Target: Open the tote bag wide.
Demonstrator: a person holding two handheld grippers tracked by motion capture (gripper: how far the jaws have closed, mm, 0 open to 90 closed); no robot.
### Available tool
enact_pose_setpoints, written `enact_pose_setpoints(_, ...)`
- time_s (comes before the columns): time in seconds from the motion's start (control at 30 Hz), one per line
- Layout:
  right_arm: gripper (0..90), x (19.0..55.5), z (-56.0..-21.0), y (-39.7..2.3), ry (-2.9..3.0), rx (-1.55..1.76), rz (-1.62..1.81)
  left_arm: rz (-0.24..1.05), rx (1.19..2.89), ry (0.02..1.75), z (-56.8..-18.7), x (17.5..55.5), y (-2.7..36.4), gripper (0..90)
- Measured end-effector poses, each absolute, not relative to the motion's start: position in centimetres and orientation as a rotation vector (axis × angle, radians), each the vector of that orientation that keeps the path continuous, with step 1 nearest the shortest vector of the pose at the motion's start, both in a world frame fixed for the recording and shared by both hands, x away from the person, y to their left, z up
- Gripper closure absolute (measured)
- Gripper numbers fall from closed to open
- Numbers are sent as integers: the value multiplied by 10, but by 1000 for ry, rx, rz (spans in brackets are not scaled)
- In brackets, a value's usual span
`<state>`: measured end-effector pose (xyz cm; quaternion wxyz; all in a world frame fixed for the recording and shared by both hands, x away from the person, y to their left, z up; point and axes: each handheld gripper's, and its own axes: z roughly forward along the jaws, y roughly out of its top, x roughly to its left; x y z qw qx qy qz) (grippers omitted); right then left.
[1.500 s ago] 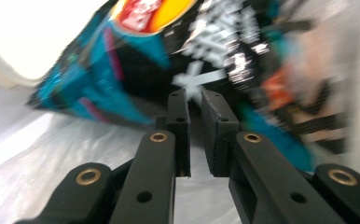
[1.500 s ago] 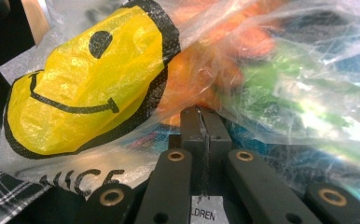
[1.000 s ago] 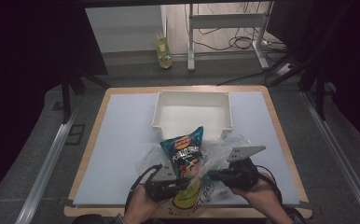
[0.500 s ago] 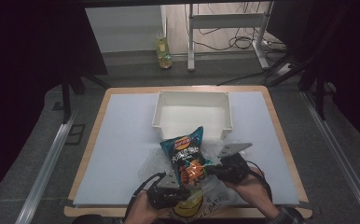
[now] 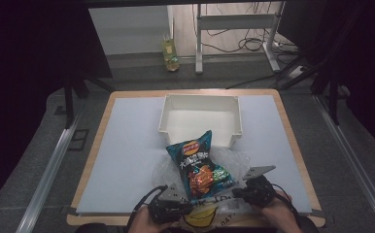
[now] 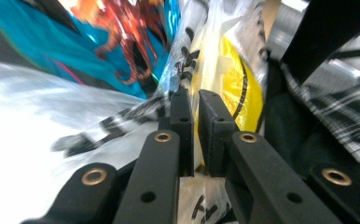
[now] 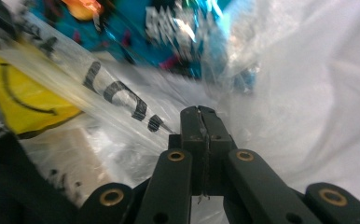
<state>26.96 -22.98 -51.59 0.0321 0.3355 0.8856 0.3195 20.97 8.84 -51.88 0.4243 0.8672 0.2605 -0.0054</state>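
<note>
A: What is going on at the near edge of the table [image 5: 127, 145]?

B: Two grippers are gripping a clear plastic bag [image 5: 234, 162] with a yellow smiley on it. A blue chip bag [image 5: 200, 165] is sitting half inside it, its top leaning toward the white bin [image 5: 200, 104].

A: How is the left gripper [image 6: 195, 100] standing?

B: Its jaws are nearly together, pinching a fold of the plastic bag beside the yellow print. A thin slit is showing between them with film in it.

A: And the right gripper [image 7: 200, 112]?

B: Its jaws are pressing flat against each other, clamping the bag's thin film at its right edge.

A: Where is the plastic bag lying?

B: On the table's near side, just in front of the bin, spreading between the two grippers.
</note>
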Motion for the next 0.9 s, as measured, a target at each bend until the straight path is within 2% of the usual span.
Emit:
enact_pose_setpoints(0.17,892,269,-515,-232,2722,1049,980,118,2040,647,-484,211,91,826)
enact_pose_setpoints(0.3,892,268,-513,-227,2730,1024,993,192,2135,710,-490,223,81,818)
enact_pose_setpoints(0.4,891,273,-505,-233,2680,1052,991,108,2195,696,-511,221,78,836)
enact_pose_setpoints(0.53,891,291,-502,-248,2612,1162,1012,90,2253,660,-525,210,79,845)
enact_pose_setpoints(0.9,893,321,-513,-255,2579,1230,944,42,2290,641,-533,206,73,861)
